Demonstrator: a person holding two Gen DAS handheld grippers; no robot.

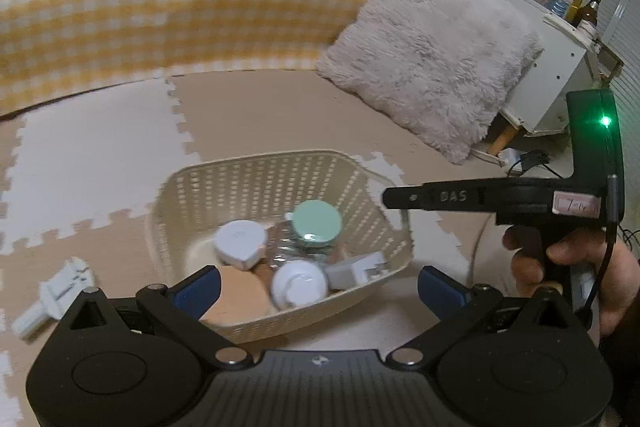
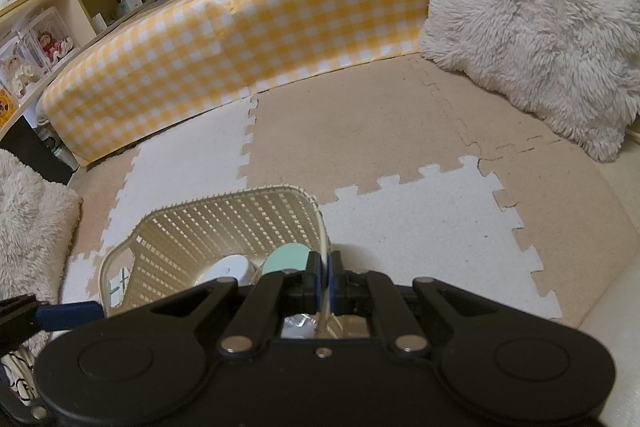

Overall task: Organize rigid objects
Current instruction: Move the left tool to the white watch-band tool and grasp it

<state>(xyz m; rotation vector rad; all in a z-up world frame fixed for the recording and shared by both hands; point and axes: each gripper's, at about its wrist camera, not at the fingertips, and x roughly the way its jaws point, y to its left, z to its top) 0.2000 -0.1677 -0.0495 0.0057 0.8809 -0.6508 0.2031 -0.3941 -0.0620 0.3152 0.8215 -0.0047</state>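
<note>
On the mat, cream lattice basket [image 1: 280, 179] holds jars.

The left gripper [image 1: 318, 291] sits low in its frame, angled downward, jaws spread wide with nothing between them. The right gripper [image 2: 325, 277], at lower centre of its view, has its jaws pressed together. A hand [image 1: 568, 267] grips its handle at right.

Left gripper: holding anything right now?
No. The left gripper has its jaws spread wide over the basket, with nothing pressed between its pads.
</note>
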